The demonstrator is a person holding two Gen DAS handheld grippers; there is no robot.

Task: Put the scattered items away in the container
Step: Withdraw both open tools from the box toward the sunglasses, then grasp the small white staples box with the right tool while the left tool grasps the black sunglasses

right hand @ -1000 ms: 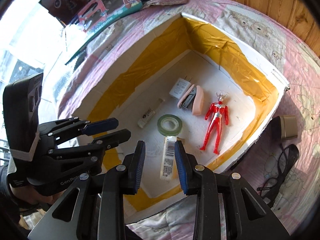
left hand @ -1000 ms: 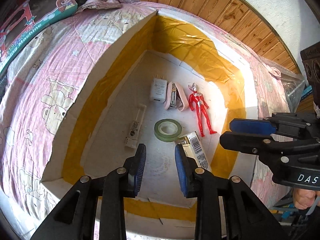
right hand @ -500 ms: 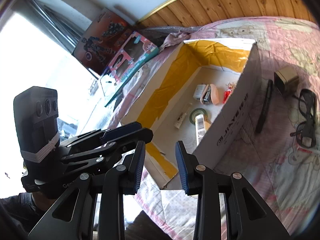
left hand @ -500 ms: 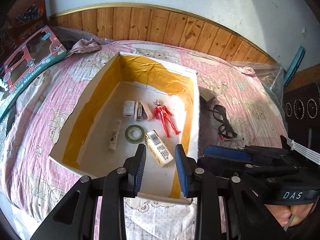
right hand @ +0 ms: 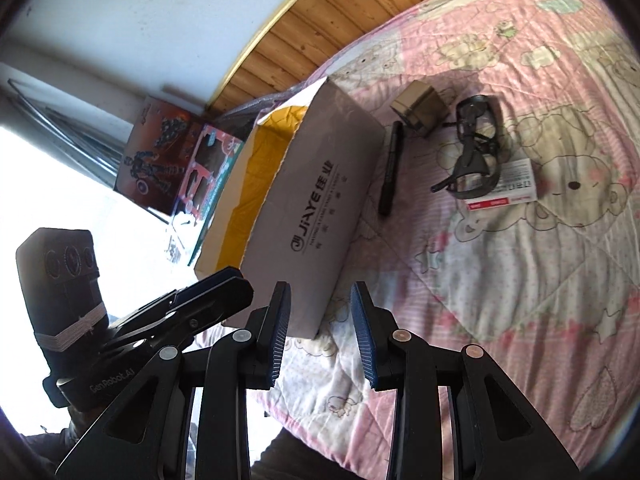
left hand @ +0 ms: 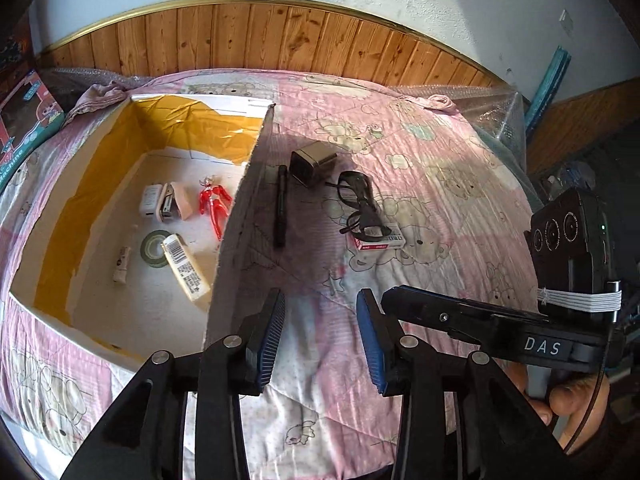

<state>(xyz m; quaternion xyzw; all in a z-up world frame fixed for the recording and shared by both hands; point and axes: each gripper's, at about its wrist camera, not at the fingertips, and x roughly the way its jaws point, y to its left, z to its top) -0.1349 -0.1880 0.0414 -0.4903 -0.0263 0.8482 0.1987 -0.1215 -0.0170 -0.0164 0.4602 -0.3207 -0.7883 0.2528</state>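
Note:
An open cardboard box lined with yellow tape stands on the pink quilt. Inside lie a red figure, a tape roll, a barcoded tube, a white charger and a stapler. To its right on the quilt are a black pen, a small grey-brown block, black glasses and a red-white packet. My left gripper hovers open and empty beside the box's near right corner. My right gripper is open and empty, short of the pen and glasses.
Toy boxes lie left of the cardboard box, with a crumpled pink cloth behind it. A wood-panelled wall bounds the bed's far side. Bubble wrap covers the far right corner. A hand holds the right gripper.
Both grippers have pulled back from over the box and swung right. The pen, block, glasses and packet have come into view. Both stay open.

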